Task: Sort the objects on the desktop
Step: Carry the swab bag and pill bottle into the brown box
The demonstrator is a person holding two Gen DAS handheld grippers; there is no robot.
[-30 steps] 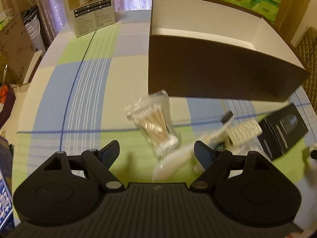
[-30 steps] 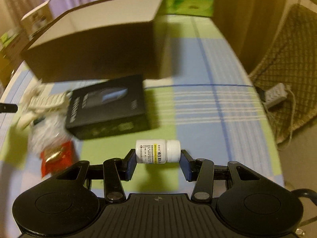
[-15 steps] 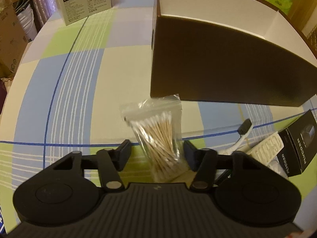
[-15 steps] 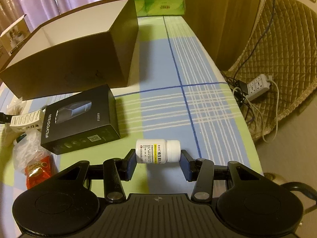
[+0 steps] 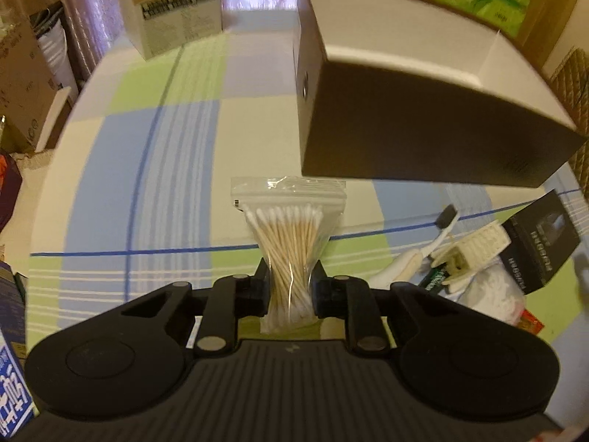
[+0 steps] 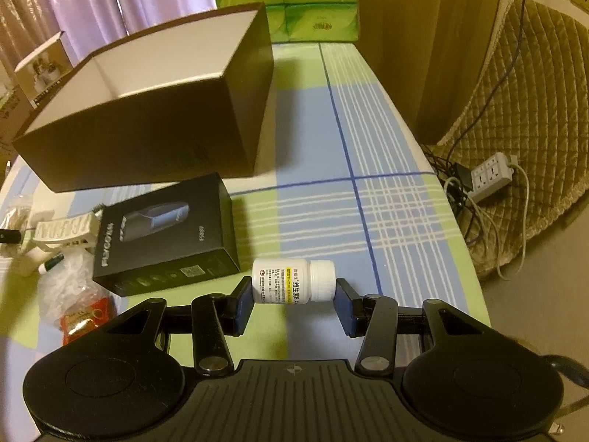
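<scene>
My left gripper (image 5: 289, 287) is shut on a clear zip bag of cotton swabs (image 5: 289, 235), squeezed at the waist and held upright above the checked tablecloth. Behind it stands a big dark brown open box (image 5: 412, 140) with a white inside. My right gripper (image 6: 293, 296) is shut on a small white pill bottle (image 6: 292, 281), held sideways with the cap to the right. The same brown box (image 6: 147, 132) sits at the upper left of the right wrist view, its white inside showing nothing.
A black product box (image 6: 165, 228), a white comb (image 6: 62, 230), a toothbrush (image 5: 440, 234), a crumpled clear bag (image 6: 68, 280) and a red packet (image 6: 83, 322) lie in a cluster. A carton (image 5: 173, 11) stands far back. Green tissue packs (image 6: 287, 0) are behind the box. The table edge runs right.
My left gripper closed on the cotton swab bag and lifted it upright. The right gripper kept its hold on the pill bottle and rose, with the brown box coming nearer in view.
</scene>
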